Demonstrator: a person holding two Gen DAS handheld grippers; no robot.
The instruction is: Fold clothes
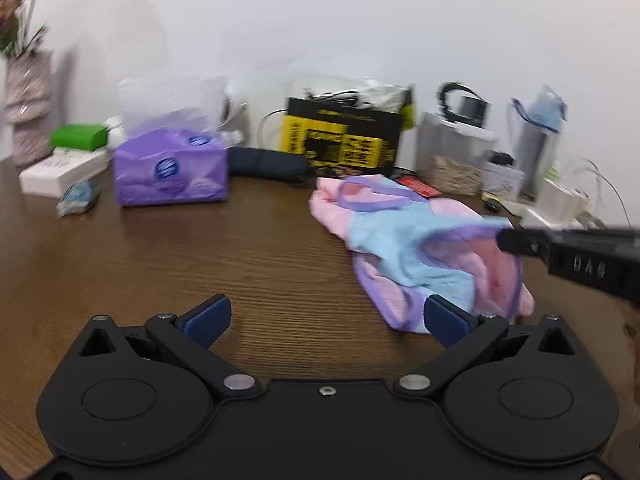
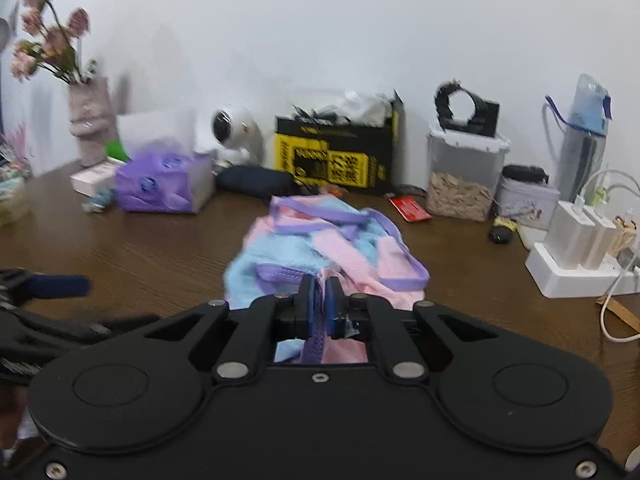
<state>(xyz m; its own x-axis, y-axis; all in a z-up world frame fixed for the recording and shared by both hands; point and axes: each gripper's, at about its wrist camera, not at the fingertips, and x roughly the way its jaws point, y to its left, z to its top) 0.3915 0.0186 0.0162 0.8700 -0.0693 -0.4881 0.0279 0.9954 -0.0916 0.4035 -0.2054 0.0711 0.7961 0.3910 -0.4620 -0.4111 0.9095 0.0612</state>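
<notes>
A small pink, light-blue and purple-trimmed garment (image 1: pixel 416 240) lies crumpled on the brown wooden table (image 1: pixel 200 264). My left gripper (image 1: pixel 326 320) is open just in front of the garment's near left edge, with only bare table between its blue pads. My right gripper (image 2: pixel 320 300) is shut on the garment (image 2: pixel 320 240), pinching its purple trim and near edge between the blue pads. In the left wrist view the right gripper (image 1: pixel 504 240) reaches in from the right and holds the raised purple hem. The left gripper's finger (image 2: pixel 60 285) shows at the left of the right wrist view.
Along the back wall stand a purple tissue pack (image 1: pixel 172 168), a vase of flowers (image 2: pixel 88 120), a yellow-black box (image 2: pixel 336 152), a clear container (image 2: pixel 464 176), a white camera (image 2: pixel 234 130) and a power strip with chargers (image 2: pixel 576 256). A dark pouch (image 1: pixel 268 163) lies behind the garment.
</notes>
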